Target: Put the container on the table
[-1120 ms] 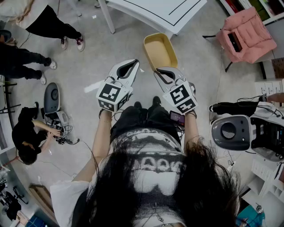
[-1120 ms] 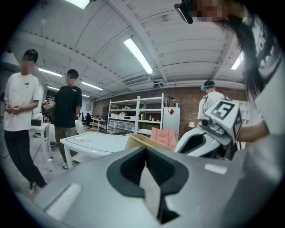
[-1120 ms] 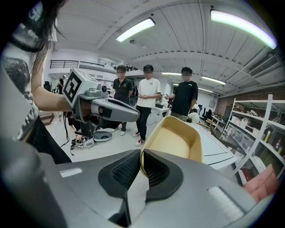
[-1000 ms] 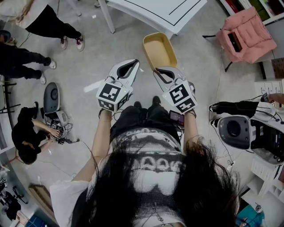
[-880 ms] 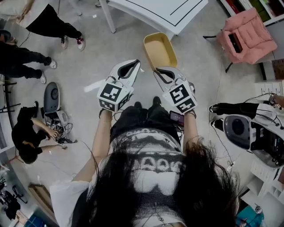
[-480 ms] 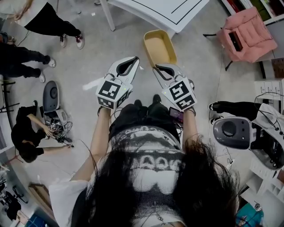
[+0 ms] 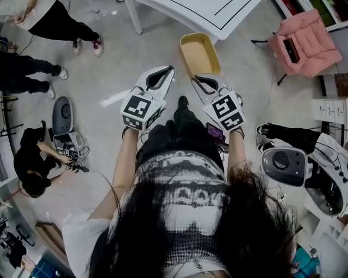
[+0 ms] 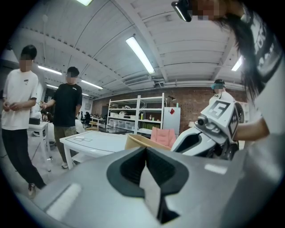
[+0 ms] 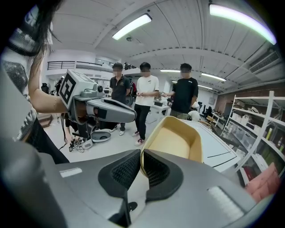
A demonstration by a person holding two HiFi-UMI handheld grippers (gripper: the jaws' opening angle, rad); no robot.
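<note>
A yellow-tan tub-shaped container [image 7: 200, 54] hangs in the air just short of the white table [image 7: 202, 15]. My right gripper [image 7: 205, 81] is shut on the container's near rim; in the right gripper view the rim [image 9: 141, 165] sits pinched between the two pads, and the container [image 9: 177, 141] reaches out towards the table [image 9: 214, 149]. My left gripper [image 7: 165, 71] hangs beside it on the left, shut, with nothing in it. In the left gripper view its pads [image 8: 143, 156] meet, and the container's edge [image 8: 139, 141] and the right gripper [image 8: 209, 130] show to the right.
Two people [image 7: 49, 27] stand at the upper left and another crouches [image 7: 32, 163] by cables and a grey device [image 7: 62, 117]. A pink chair [image 7: 302, 40] is at the upper right. Grey machines [image 7: 283, 165] stand on the right. Shelving [image 8: 136, 113] is behind the table.
Both grippers and the held container have shifted a little forward towards the table. The person's foot has stepped forward under them. The right gripper's hold on the rim is unchanged.
</note>
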